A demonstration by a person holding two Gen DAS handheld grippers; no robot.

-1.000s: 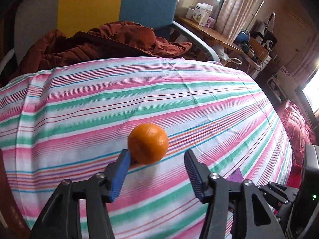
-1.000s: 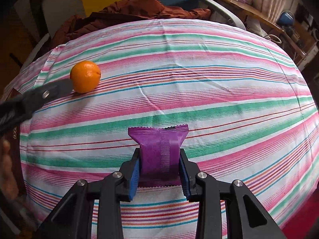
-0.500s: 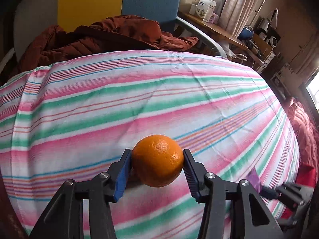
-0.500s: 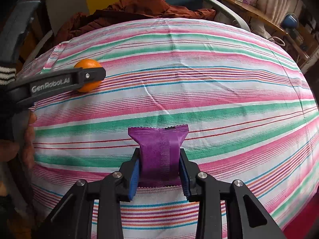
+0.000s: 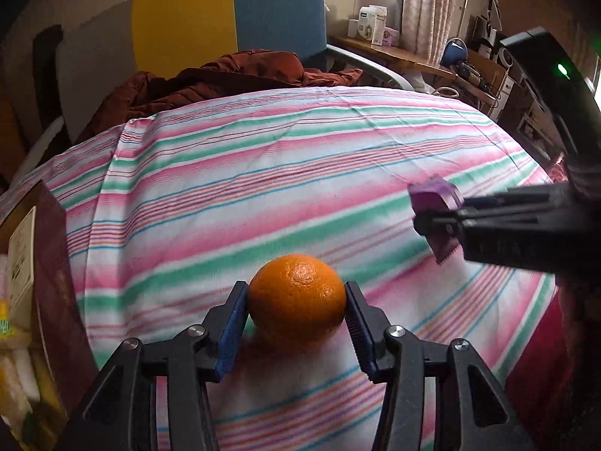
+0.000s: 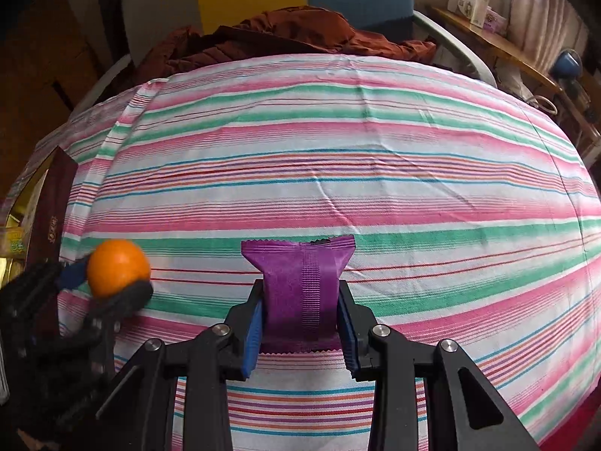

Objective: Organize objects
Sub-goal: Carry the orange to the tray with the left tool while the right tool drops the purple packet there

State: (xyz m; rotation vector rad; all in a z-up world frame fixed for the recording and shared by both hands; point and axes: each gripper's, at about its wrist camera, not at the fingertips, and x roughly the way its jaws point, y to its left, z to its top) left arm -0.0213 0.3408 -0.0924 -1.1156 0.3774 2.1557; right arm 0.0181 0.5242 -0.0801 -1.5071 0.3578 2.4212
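Observation:
My left gripper (image 5: 296, 300) is shut on an orange (image 5: 296, 300) and holds it above the striped cloth (image 5: 281, 173). The orange also shows in the right wrist view (image 6: 118, 272), at the left, between the left gripper's fingers. My right gripper (image 6: 300, 308) is shut on a purple snack packet (image 6: 300, 285), held upright over the cloth (image 6: 338, 150). In the left wrist view the packet (image 5: 432, 199) and the right gripper (image 5: 439, 225) come in from the right.
A dark brown box (image 5: 56, 263) with packaged items stands at the cloth's left edge, also in the right wrist view (image 6: 49, 218). A rust-red jacket (image 5: 233, 75) lies on a chair (image 5: 225, 18) behind the table. A cluttered wooden shelf (image 5: 394, 49) stands at the back right.
My left gripper closed on the orange and lifted it, drawing back toward the left edge near the box. My right gripper kept hold of the purple packet and stayed nearly still.

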